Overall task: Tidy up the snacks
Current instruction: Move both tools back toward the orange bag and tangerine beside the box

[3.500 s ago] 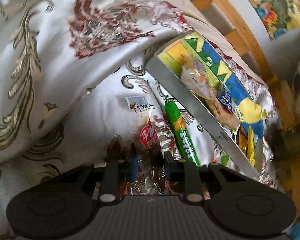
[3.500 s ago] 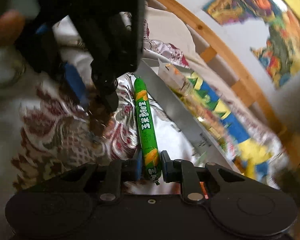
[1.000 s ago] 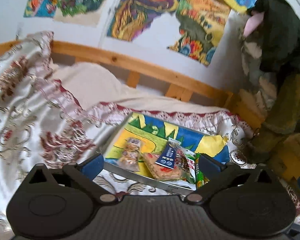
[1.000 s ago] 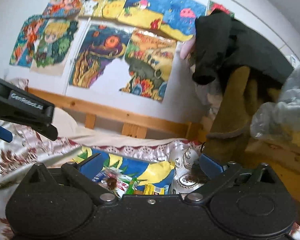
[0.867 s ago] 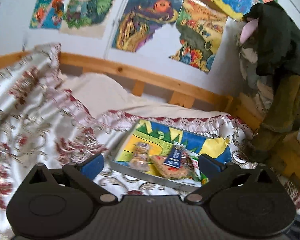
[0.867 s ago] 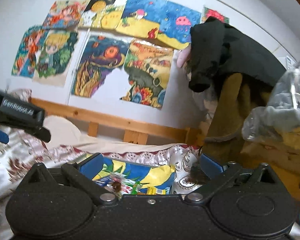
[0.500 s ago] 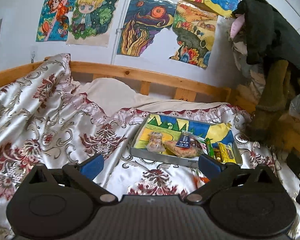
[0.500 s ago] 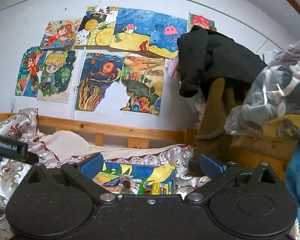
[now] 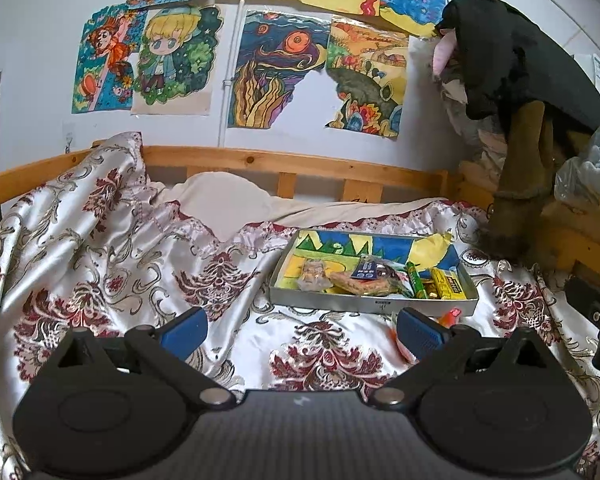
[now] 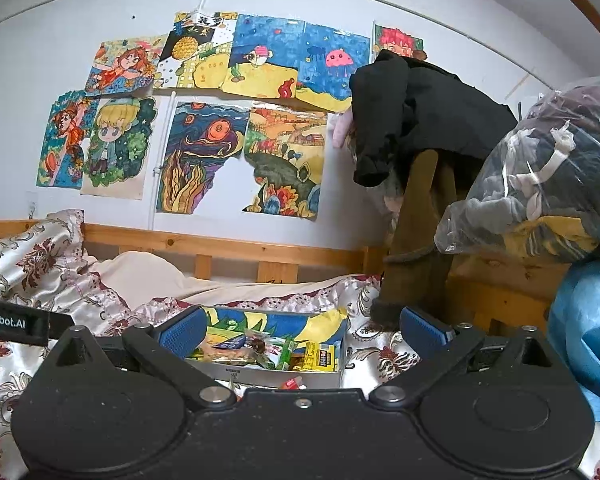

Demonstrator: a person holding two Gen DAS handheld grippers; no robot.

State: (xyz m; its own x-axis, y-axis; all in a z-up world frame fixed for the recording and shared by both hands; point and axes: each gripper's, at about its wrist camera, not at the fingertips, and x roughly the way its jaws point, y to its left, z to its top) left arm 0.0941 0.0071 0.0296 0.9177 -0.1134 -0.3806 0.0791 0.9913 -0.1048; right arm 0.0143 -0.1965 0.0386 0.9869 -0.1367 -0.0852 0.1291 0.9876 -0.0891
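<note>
Satin, silver-white with dark red floral figures, covers the bed (image 9: 100, 264) on which everything is laid; a wooden rail (image 9: 300, 164) runs behind it below a wall hung with painted pictures (image 9: 276, 68). Toward the right side of the bed a shallow grey tray (image 9: 374, 305) with a brightly painted lining is set, its long axis running left to right across both views. Inside it, along the near wall, the snacks are gathered: a clear-wrapped biscuit packet (image 9: 314, 274), a larger cracker packet (image 9: 364, 286), a green sausage stick (image 9: 416, 280) lying front to back, and a yellow box (image 9: 446, 282). One small red-and-orange wrapped snack (image 9: 452, 316) is seen outside the tray, on the satin just in front of its near right corner.

That stray piece is judged to be what the coming move turns on. It lies ahead of and slightly right of the left tool (image 9: 302, 328), just beyond its right finger (image 9: 420, 334), and directly ahead of the right tool (image 10: 304, 332), low between its fingers. Which is nearer cannot be told from these views.

Both tools are spread wide, blue pads far apart, and nothing is held or touched by either; both are held back from the tray.
</note>
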